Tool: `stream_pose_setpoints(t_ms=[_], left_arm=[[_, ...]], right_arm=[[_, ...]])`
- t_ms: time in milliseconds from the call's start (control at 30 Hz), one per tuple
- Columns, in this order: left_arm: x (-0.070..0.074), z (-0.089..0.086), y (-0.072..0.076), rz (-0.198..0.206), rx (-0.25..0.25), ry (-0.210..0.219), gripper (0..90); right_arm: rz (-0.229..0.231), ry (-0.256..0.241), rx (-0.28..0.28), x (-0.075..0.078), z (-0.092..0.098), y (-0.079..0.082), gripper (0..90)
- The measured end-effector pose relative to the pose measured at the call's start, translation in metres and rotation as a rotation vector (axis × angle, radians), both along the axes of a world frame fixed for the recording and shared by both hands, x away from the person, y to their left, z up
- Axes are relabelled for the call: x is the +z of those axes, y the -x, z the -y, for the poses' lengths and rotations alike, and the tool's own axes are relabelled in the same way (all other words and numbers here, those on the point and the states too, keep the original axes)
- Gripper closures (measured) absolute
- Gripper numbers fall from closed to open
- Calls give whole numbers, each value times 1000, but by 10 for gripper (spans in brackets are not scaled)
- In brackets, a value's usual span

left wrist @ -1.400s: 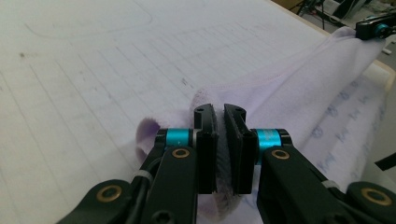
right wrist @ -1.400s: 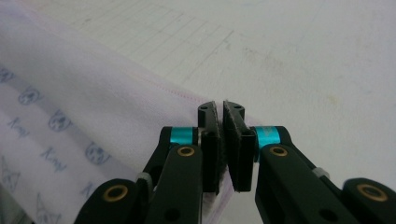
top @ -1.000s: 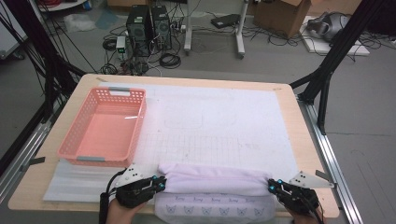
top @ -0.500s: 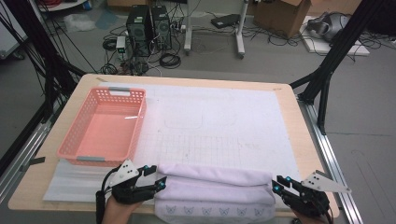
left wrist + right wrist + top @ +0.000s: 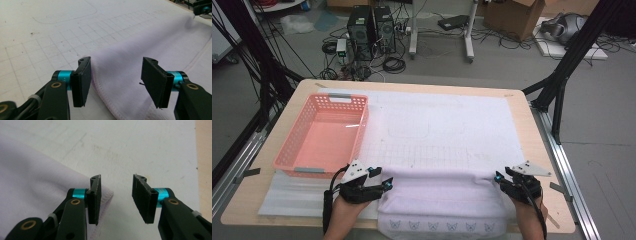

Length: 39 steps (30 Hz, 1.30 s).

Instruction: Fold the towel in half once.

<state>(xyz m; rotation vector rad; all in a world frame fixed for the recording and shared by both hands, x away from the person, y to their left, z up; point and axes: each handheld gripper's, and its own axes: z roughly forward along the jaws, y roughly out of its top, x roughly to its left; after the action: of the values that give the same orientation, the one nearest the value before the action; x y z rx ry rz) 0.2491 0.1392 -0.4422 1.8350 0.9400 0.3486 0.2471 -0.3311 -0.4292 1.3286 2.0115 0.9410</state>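
Note:
A pale lilac towel lies folded along the table's front edge, and its butterfly-printed border hangs toward the person. My left gripper sits at the fold's left end. In the left gripper view the left gripper is open, with the towel's stitched corner lying on the mat between and below the jaws. My right gripper sits at the fold's right end. In the right gripper view the right gripper is open, and the towel's corner ends under its left jaw, with bare mat between the jaws.
A pink plastic basket stands empty at the table's left, just beyond my left gripper. A white mat printed with a grid and outlines covers the table's middle. Cables, computer towers and boxes lie on the floor beyond the far edge.
Both grippers have edged a little farther onto the table, and the towel's folded edge now lies slightly farther from the person. The basket has not moved.

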Motion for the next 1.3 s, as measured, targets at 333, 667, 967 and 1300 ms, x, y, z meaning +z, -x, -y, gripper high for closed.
stream_pose_setpoints(t_ms=[333,667,967,1300], left_arm=[[-9,5,-10,-81,40,-44,394],[-9,3,-11,-93,23,-25,402],[-11,9,-12,-129,-2,-67,455],[-8,17,-13,-160,58,-87,861]], right_arm=[[-86,-112,85,-8,8,8,513],[-64,60,-38,-13,-3,-8,652],[-126,-20,105,-14,-3,9,524],[-183,-114,131,-14,-2,5,855]])
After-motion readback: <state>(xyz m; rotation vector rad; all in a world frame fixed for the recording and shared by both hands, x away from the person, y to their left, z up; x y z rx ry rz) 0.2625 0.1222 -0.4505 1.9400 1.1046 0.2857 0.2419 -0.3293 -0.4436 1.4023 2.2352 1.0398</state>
